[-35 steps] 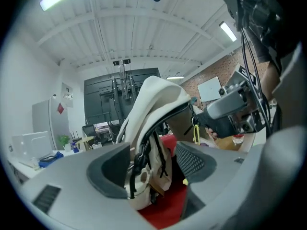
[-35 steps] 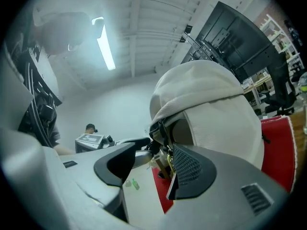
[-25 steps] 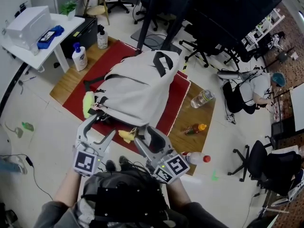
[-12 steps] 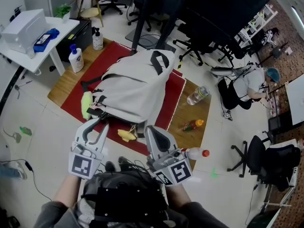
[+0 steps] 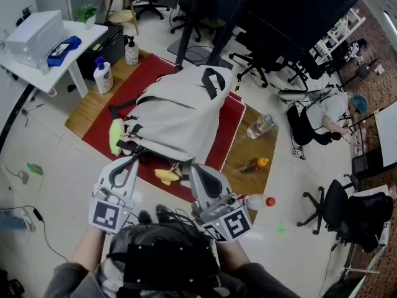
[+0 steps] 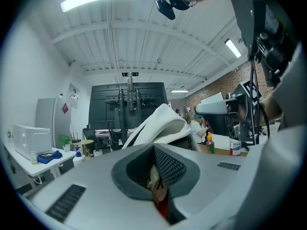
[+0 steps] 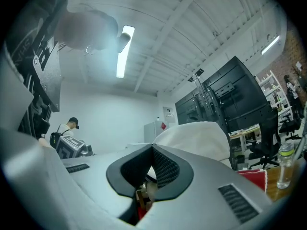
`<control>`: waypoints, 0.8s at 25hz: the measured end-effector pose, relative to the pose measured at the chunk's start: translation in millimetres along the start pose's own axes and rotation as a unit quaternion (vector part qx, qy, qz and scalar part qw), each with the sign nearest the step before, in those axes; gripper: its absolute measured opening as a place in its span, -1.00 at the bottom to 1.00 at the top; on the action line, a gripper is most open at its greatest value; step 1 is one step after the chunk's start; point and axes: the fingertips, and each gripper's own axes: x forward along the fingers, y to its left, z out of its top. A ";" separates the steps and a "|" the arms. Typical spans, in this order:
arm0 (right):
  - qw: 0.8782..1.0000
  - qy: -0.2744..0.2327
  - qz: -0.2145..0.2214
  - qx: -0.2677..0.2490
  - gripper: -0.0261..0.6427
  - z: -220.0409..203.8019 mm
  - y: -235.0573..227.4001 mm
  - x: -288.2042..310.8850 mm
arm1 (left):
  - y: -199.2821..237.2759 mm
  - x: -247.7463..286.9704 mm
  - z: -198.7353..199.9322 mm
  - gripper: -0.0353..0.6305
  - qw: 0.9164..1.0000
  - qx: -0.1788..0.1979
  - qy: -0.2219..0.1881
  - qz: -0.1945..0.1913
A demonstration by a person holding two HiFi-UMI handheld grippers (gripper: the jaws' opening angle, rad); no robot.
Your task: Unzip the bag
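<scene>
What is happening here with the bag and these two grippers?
A person holds a gripper in each hand over a grey bag that lies on a red mat. The left gripper is at the bag's near left corner, and the right gripper is at its near edge. Both pairs of jaws have just closed and are shut. Something small shows between each pair, but what it is cannot be told.

Grey bag lies on the red mat.
</scene>
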 end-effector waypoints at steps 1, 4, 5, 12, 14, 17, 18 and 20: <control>1.000 0.002 0.001 -0.001 -0.88 -0.9 0.1 0.8 | 1.0 0.2 -1.5 -0.82 1.000 -0.003 0.002 0.002; 1.000 0.009 0.011 -0.005 -0.88 -3.5 2.3 3.1 | 3.9 1.1 -4.3 -0.82 1.000 -0.011 0.005 0.008; 1.000 0.010 0.016 -0.005 -0.88 -3.5 3.9 3.7 | 4.6 1.2 -4.4 -0.82 1.000 -0.012 0.006 0.010; 0.999 0.029 0.025 -0.020 -0.88 -12.1 5.1 7.3 | 0.5 5.8 -5.0 -0.82 1.000 -0.010 0.007 0.003; 0.999 0.030 0.028 -0.017 -0.88 -13.5 5.8 7.5 | -1.3 7.2 -5.2 -0.82 1.000 -0.011 0.007 -0.001; 0.999 0.031 0.029 -0.013 -0.88 -15.7 6.0 7.0 | -3.3 8.7 -6.7 -0.82 1.000 -0.014 0.007 -0.005; 0.999 0.032 0.027 -0.015 -0.88 -17.0 5.3 6.5 | -3.7 9.2 -7.3 -0.82 1.000 -0.015 0.007 -0.005; 0.999 0.035 0.022 -0.019 -0.88 -19.2 3.1 5.3 | -4.6 10.3 -7.4 -0.82 1.000 -0.022 0.006 -0.006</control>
